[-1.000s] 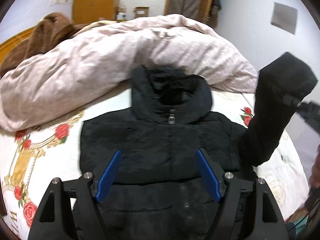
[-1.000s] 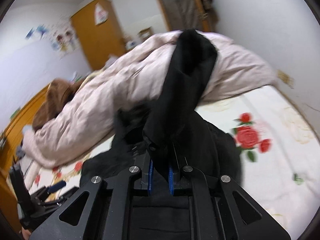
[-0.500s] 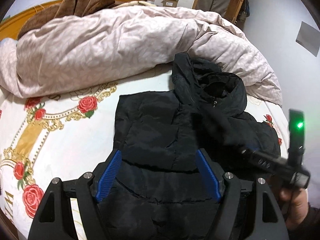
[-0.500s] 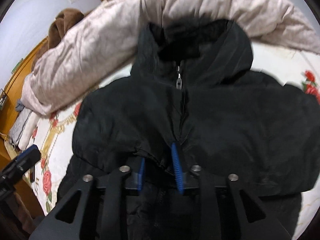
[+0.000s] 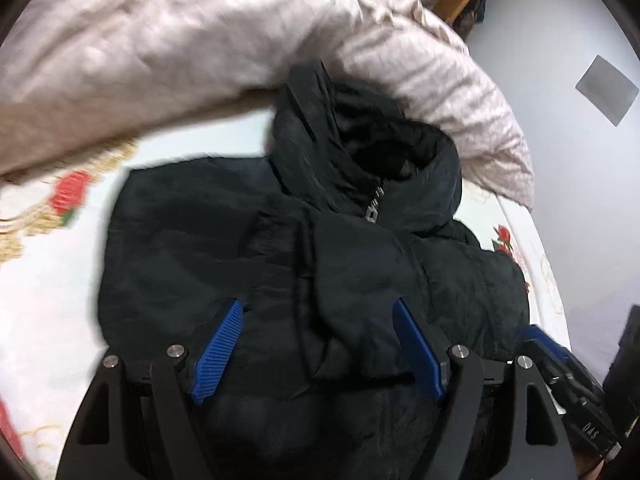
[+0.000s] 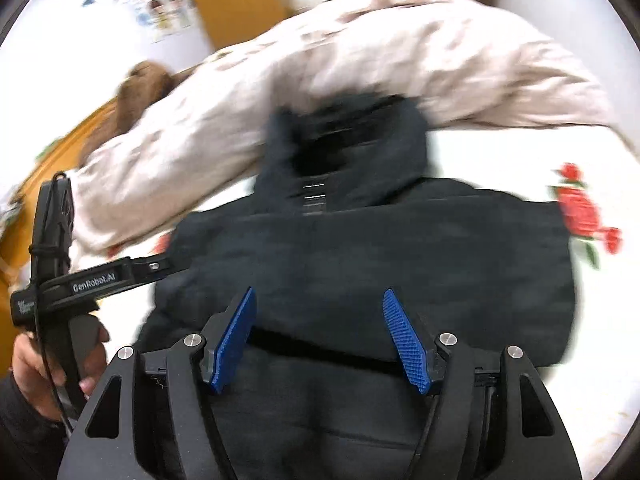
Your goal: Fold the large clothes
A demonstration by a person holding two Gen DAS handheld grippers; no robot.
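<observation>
1. Jacket (image 5: 320,264) first: the black hooded jacket lies flat on the bed (image 5: 52,304) straight ahead of both my sets of fingers, hood (image 5: 360,148) at the far end against the heaped pink duvet (image 5: 160,48), zip closed up to the collar.

2. Done so far, as I judge it: both sleeves look folded in across the chest. In the left wrist view one sleeve (image 5: 348,320) runs down the front and ends between my left fingers (image 5: 318,354), and the body's outline is a tidy block with nothing sticking out either side.

3. My left fingers are spread wide and press on nothing; the cloth only lies under them.

4. My right fingers (image 6: 322,340) are opening, blue pads (image 6: 404,340) apart over the near part of the jacket. Cloth lies between them, but they are not pinching it.

5. Left to do, by my reckoning: the lengthwise fold. The hem end is nearest me, below my fingers and mostly hidden by them, so I cannot tell how it lies. It should go up toward the hood, with the hood tucked in.
</observation>
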